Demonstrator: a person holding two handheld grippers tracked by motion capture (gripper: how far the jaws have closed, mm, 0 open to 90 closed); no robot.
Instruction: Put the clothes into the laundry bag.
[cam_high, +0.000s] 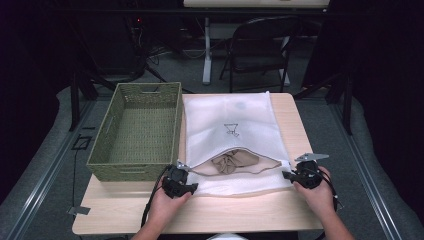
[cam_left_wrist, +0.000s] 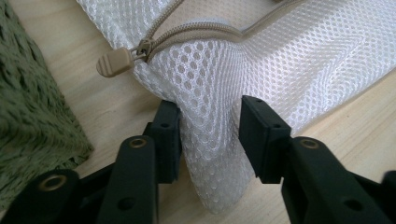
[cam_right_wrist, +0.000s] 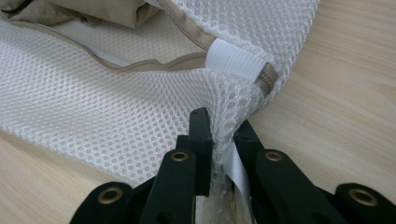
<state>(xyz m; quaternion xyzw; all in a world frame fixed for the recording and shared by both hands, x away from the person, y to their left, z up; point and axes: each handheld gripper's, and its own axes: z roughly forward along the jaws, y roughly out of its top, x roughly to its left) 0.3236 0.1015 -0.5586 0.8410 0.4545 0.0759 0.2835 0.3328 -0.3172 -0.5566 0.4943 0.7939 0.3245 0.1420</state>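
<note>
1. High view: a white mesh bag (cam_high: 230, 130) lies flat on the counter (cam_high: 250, 215), just right of a green basket (cam_high: 137, 130), its zipper open over a beige cloth (cam_high: 234, 161).
2. Left gripper (cam_left_wrist: 209, 135): jaws spread around a fold at the bag's near-left corner, beside the zipper pull (cam_left_wrist: 114, 61).
3. Right gripper (cam_right_wrist: 223, 135): jaws pinch the bag's near-right corner.

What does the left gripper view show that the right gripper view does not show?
Left gripper view: the tan zipper pull at the end of the zipper, a corner of the green woven basket, and the left gripper open around a mesh fold. Right gripper view: beige clothing inside the opening, a white fabric tab, and the right gripper shut on the mesh. Both: the white mesh laundry bag and the wooden table.
</note>
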